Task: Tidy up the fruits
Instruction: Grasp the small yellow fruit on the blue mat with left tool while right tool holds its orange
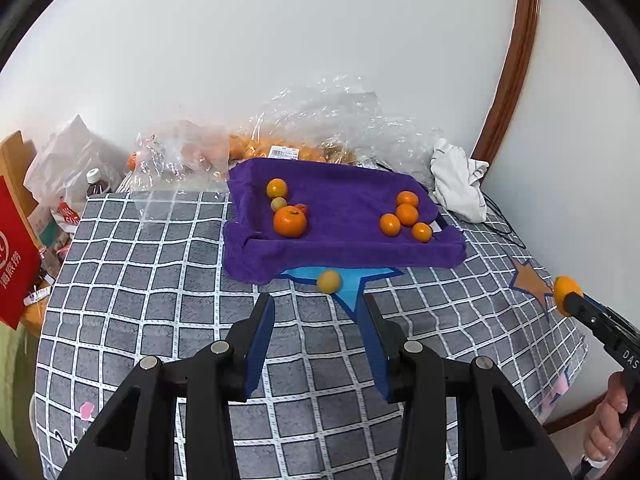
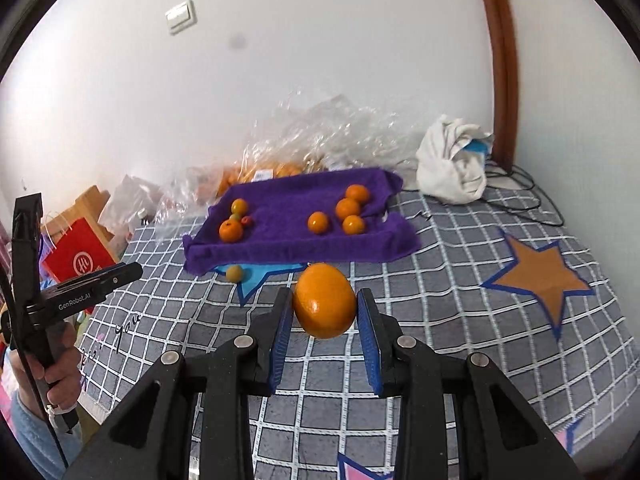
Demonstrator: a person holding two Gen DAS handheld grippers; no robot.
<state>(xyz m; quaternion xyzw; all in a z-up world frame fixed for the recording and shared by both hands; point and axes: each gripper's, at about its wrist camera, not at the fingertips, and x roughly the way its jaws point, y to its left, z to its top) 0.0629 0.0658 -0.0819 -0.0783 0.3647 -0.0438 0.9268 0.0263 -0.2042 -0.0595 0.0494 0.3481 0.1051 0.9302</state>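
Right gripper (image 2: 325, 316) pinches an orange (image 2: 324, 306) above the checked bedspread (image 2: 440, 320), left gripper (image 1: 318, 320) spread and empty near the purple towel's (image 1: 340, 248) front edge.

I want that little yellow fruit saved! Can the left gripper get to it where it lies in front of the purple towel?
Probably yes. The yellow fruit lies alone on the bedspread, straight ahead of the left gripper, whose fingers are apart and empty, with nothing between.
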